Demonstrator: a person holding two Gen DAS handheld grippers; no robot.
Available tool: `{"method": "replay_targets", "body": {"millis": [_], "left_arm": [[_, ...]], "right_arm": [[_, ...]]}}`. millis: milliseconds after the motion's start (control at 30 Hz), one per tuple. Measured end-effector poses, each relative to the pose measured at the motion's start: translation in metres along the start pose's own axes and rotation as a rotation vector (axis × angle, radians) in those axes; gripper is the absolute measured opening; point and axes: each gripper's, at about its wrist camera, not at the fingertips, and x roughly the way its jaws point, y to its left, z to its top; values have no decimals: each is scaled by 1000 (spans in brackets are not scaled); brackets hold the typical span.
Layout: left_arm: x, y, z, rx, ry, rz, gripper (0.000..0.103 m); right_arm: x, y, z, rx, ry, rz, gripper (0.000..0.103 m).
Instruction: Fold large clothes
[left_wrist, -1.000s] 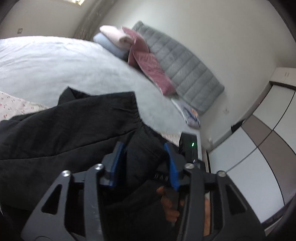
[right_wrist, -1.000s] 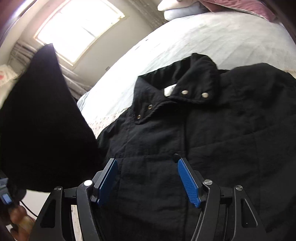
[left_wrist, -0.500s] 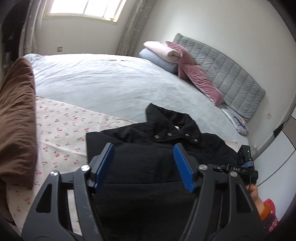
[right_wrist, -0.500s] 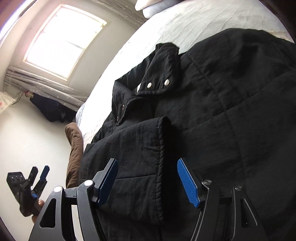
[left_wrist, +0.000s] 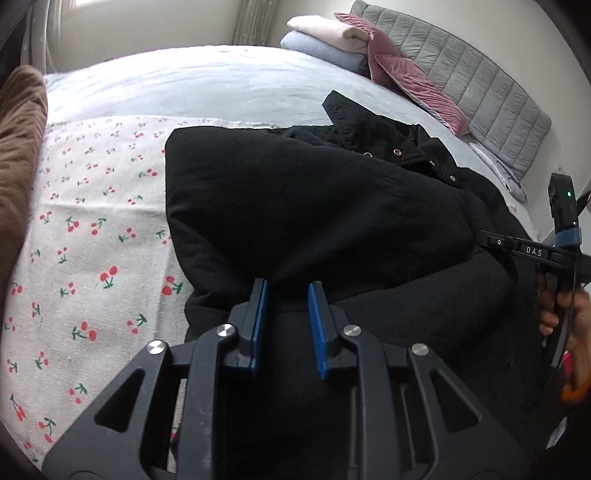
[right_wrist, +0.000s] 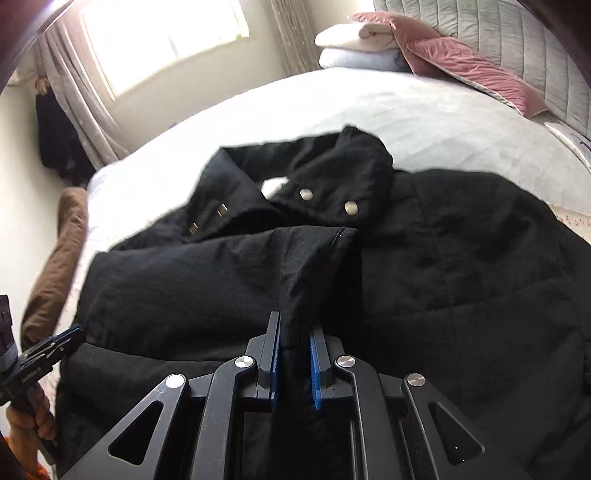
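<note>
A large black jacket (left_wrist: 314, 199) with metal snaps on its collar lies on the bed, one side folded over its front; it also shows in the right wrist view (right_wrist: 461, 266). My left gripper (left_wrist: 287, 291) is shut on a bunched fold of the jacket at its left side. My right gripper (right_wrist: 294, 325) is shut on the folded jacket panel just below the collar (right_wrist: 332, 184). The right gripper also shows at the right edge of the left wrist view (left_wrist: 532, 251). The left gripper shows at the left edge of the right wrist view (right_wrist: 40, 354).
The jacket rests on a white cherry-print sheet (left_wrist: 81, 221) over a pale blue bedspread (left_wrist: 207, 81). A brown blanket (left_wrist: 18, 140) lies at the left. Folded pillows (left_wrist: 325, 37), a pink cushion (left_wrist: 417, 81) and a grey headboard (left_wrist: 491, 88) stand at the far end.
Both grippers were open half a second ago. Both have moved in onto the jacket and closed on its fabric. The folded panel now lies across the front.
</note>
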Motion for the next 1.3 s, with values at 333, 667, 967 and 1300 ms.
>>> {"method": "replay_targets", "body": {"millis": [333,667,967,1300], "left_arm": [[-46,-27,11,45,-100,44,79],[-44,-76,9,88,45,152,85],[-100,-98,-8,-55,44,56,100],[-98,-101,-38,-141,41,38,100]], "right_arm": [[-42,-58,-26,85,-25,34,67],[-100,-141,-62,272,-63,4,80],[-153,-243,-106,536,-103,-70,82],[-175,-335,-161,794,-148,-154,82]]}}
